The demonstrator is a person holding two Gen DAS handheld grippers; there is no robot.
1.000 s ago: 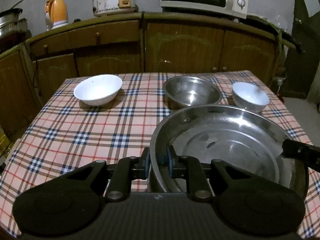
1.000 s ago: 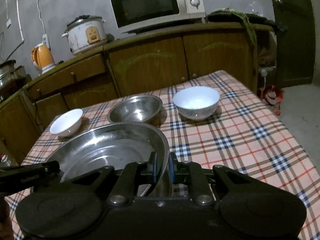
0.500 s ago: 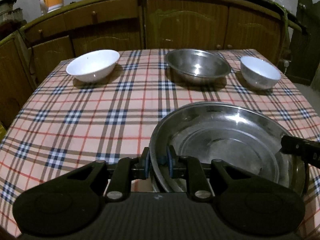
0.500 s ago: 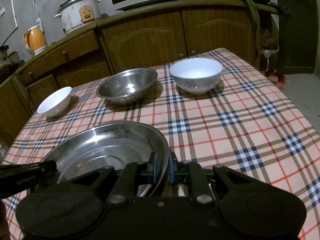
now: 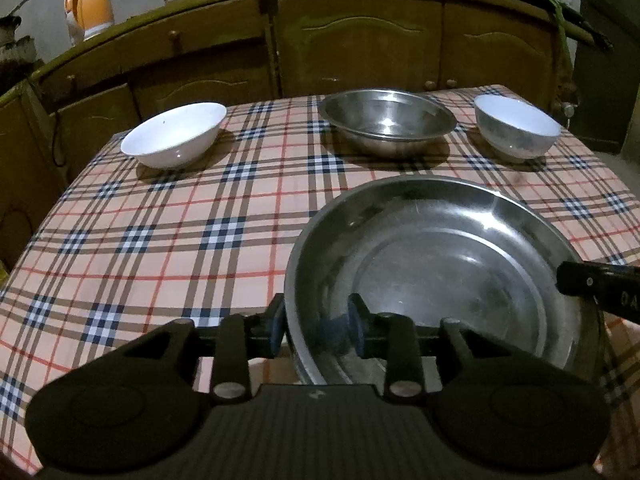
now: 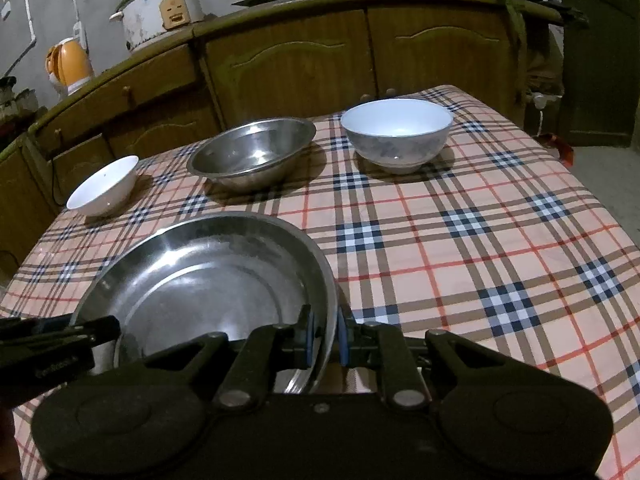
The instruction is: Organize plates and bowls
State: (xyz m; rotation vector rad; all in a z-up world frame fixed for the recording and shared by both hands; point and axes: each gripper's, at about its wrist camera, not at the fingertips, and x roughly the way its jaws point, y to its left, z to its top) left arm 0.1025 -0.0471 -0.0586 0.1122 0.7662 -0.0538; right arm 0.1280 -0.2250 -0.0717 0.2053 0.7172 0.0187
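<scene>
Here, line by line:

Big pan: my wide, shallow steel pan (image 5: 444, 280) is round, shiny and scuffed, and sits at the near edge of the table (image 5: 168, 240).

Left gripper: my left gripper (image 5: 316, 330) straddles the pan's near left rim; its jaws are opening, the blue pads standing clear of the metal on both sides.

Right gripper: my right gripper (image 6: 324, 334) is clamped on the pan's right rim, blue pads pressed to the thin steel edge.

Pose: both grippers tilt downward toward the table, one on each side of the pan.

Steel bowl: a deeper round steel bowl (image 5: 386, 120) stands at the far side, between two white bowls.

White bowls: a smooth, wide white bowl (image 5: 174, 140) at far left, a rounder grey-mottled bowl (image 5: 516, 128) at far right, all well apart.

Surface: a peach plaid tablecloth with blue and brown checks.

Room: wooden cabinets (image 5: 360, 44) behind the table, an orange kettle (image 5: 86, 12) and a rice cooker (image 6: 160, 8) on the counter.
</scene>
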